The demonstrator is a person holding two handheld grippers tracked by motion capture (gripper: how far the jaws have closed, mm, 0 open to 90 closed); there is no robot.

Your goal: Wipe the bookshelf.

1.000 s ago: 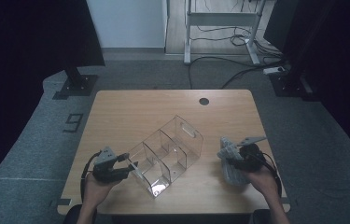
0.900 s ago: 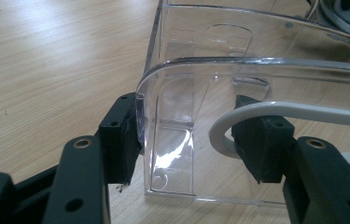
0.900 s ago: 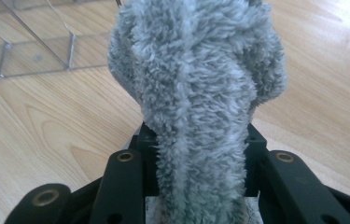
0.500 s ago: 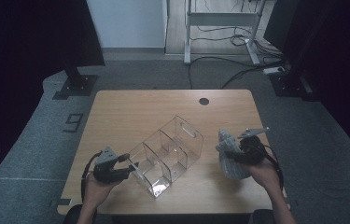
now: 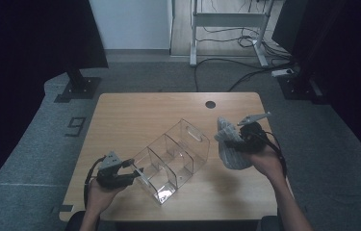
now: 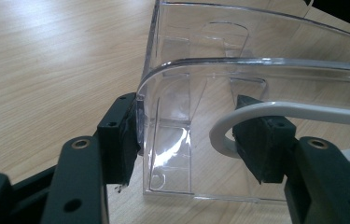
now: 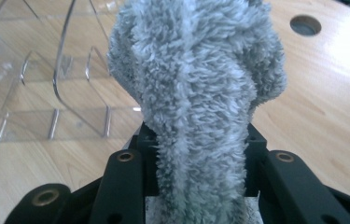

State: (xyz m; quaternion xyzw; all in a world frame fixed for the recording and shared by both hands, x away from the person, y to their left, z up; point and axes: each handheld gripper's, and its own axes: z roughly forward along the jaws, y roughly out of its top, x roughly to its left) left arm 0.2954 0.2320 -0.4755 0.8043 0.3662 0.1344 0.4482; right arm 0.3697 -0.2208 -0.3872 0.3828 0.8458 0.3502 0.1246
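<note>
A rectangular light wooden table [image 5: 135,120] with a round cable hole near its far edge carried everything. At its middle lay a clear plastic organiser box [image 5: 173,156] with three compartments in a row, set at a slant, its near end toward the left hand. The compartment nearest that hand held a loop of white cord [image 6: 275,112].

To the right of the box, a fluffy grey cloth [image 5: 231,147] hung in a bundle, just beside the box's far end; whether its lower end touched the tabletop could not be told. The right gripper [image 7: 196,140] pinched this cloth, its black jaws pressed into the pile from both sides.

The left gripper [image 6: 193,137] straddled the near end wall of the box: one jaw lay against the outside of the wall, the other stood inside the compartment beside the cord, so the jaws were spread apart, not clamped on the wall.
</note>
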